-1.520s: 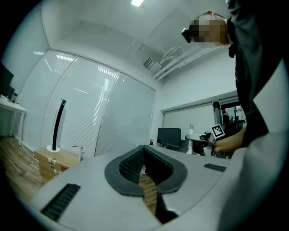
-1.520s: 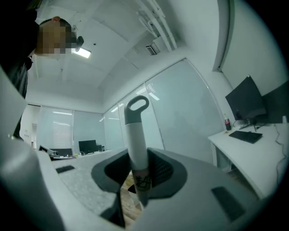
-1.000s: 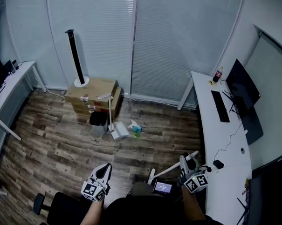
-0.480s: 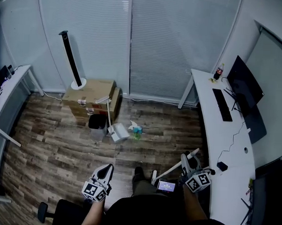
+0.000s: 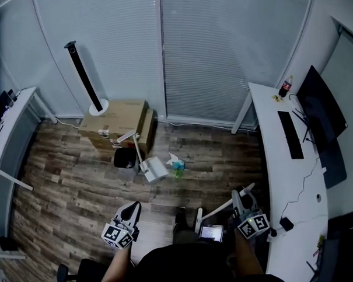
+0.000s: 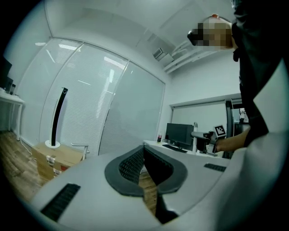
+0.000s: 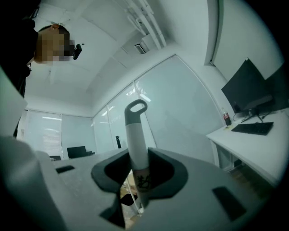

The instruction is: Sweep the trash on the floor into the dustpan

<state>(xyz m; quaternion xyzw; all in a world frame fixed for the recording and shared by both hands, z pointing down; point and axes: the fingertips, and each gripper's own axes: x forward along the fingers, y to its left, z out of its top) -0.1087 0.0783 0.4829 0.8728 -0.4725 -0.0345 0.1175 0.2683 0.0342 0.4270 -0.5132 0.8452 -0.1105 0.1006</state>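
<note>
From the head view, none of the sweeping is done yet: the trash (image 5: 176, 164), a crumpled white tissue and a green-blue scrap, still lies on the wood floor (image 5: 75, 185) well ahead of both sets of fingertips. It sits just beside the mouth of the dustpan (image 5: 153, 168), not in it. The dustpan stands by itself, next to the black waste bin (image 5: 124, 158), well out in front of your left gripper (image 5: 134, 208) and a little toward the right gripper's side. Your right gripper (image 5: 239, 198) carries the broom (image 5: 217, 205), whose white shaft slants across in front of you toward your left gripper. In the left gripper view, the left gripper (image 6: 143, 153) has its fingers (image 6: 131, 164) closed tip to tip with nothing between them. The grey top of the dustpan's handle (image 6: 80, 146) shows far beyond them and off to their left, while the trash is hidden behind the gripper body. In the right gripper view, the right gripper (image 7: 137, 155) is clamped on the broom handle (image 7: 136, 135), its grey loop end rising above the fingers (image 7: 108, 169). What's left, as I judge it, is everything: get to the trash, steady the dustpan, and brush the trash in.
</note>
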